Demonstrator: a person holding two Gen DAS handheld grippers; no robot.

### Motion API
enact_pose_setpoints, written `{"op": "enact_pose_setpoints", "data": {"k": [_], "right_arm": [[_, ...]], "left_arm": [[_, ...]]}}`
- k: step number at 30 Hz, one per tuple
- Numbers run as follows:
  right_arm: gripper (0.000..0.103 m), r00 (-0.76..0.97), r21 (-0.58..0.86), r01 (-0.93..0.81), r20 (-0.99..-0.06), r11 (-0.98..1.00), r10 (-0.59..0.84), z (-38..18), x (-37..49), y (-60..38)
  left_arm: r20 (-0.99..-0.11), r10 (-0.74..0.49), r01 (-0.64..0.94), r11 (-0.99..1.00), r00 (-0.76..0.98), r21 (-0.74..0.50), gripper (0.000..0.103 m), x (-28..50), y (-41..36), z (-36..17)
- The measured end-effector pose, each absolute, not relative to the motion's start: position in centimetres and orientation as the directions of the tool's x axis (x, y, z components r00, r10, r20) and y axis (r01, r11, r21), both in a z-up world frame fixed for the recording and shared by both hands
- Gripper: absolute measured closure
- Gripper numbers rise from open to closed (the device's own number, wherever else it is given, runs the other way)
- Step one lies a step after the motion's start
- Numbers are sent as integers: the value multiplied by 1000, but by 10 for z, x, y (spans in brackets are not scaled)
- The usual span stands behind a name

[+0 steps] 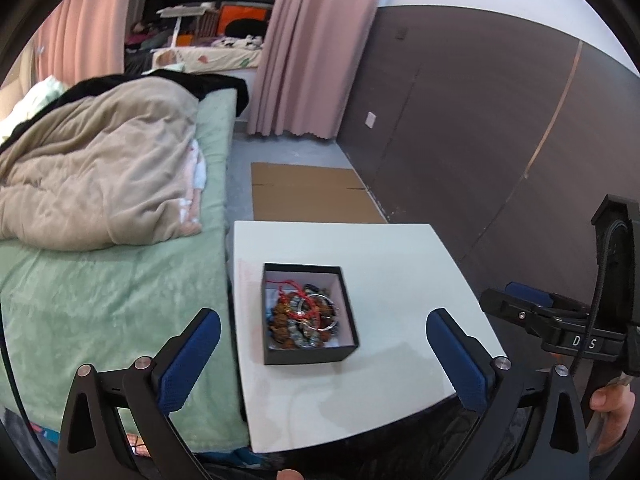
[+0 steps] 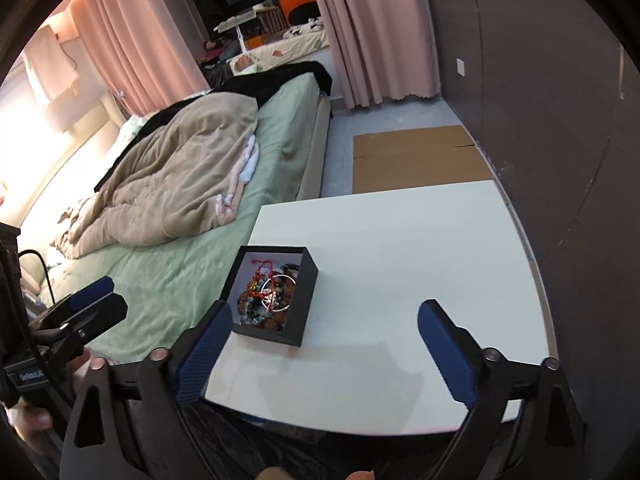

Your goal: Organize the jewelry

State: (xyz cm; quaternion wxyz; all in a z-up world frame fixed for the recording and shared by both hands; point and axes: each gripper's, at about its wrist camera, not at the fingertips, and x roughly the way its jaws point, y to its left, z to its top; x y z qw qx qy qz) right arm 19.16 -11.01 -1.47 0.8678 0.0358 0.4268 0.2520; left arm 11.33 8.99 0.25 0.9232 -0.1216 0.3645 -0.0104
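Note:
A small black box with a white inside stands on the white table, toward its left side. A heap of jewelry fills it: bead bracelets, a red cord and a silver bangle. My left gripper hangs open above the table's near edge, the box lying between its blue pads but well below and ahead of them. My right gripper is open too, just right of the box, holding nothing. Each gripper shows at the edge of the other's view.
A bed with a green sheet and a beige quilt runs along the table's left side. Flattened cardboard lies on the floor beyond the table. A dark panelled wall rises on the right. Pink curtains hang behind.

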Motion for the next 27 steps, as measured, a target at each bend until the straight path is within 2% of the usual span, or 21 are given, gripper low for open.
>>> {"op": "enact_pose_setpoints", "data": {"k": [17, 27], "right_arm": [[7, 584, 257, -364, -686, 895, 434, 8, 118, -169], [7, 640, 234, -390, -626, 890, 445, 29, 74, -188]], "left_arm": [[-591, -91, 5, 989, 801, -145, 0, 53, 27, 44], [-537, -97, 45, 993, 838, -109, 0, 10, 6, 63]]}}
